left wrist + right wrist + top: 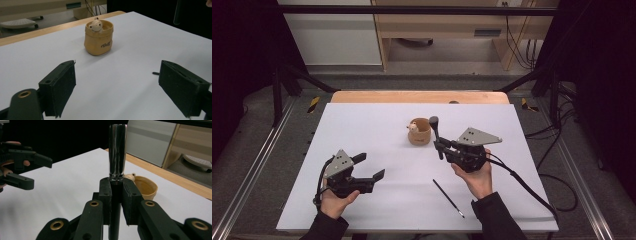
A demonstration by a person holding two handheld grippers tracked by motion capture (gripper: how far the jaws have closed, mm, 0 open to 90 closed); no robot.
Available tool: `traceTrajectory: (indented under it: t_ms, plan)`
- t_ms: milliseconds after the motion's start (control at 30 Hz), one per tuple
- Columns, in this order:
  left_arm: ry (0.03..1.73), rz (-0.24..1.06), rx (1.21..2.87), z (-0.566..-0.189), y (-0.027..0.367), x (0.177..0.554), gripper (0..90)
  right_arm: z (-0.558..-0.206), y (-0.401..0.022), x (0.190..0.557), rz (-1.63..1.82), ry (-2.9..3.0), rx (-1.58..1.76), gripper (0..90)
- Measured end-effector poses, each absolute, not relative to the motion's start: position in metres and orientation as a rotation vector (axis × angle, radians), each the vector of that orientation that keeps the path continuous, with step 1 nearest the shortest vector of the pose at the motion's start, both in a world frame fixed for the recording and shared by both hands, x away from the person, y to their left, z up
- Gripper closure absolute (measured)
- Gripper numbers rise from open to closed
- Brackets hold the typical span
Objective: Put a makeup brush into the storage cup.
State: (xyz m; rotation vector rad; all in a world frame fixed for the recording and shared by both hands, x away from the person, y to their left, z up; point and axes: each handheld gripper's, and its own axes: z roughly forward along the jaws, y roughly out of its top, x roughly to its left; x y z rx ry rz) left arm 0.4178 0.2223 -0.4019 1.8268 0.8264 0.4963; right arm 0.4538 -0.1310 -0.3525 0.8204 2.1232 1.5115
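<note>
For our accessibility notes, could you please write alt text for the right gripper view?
The right hand-held gripper is shut on a dark tube with a shiny metal cap, held upright. Behind it a tan cup stands on the white table; the left hand-held gripper is open at the left edge.

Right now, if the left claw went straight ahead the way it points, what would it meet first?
Probably the small tan cup: it stands ahead between the left claw's open jaws, slightly left of centre, with bare white table before it.
</note>
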Motion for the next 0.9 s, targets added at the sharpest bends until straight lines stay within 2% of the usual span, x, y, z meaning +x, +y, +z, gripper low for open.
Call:
traceTrajectory:
  t_ms: [900]
  plan:
    - [0.883,0.530,1.830,-0.419,0.266,0.413,12.0,-0.348,-0.120,0.482,1.590,2.005,0.922,79.2]
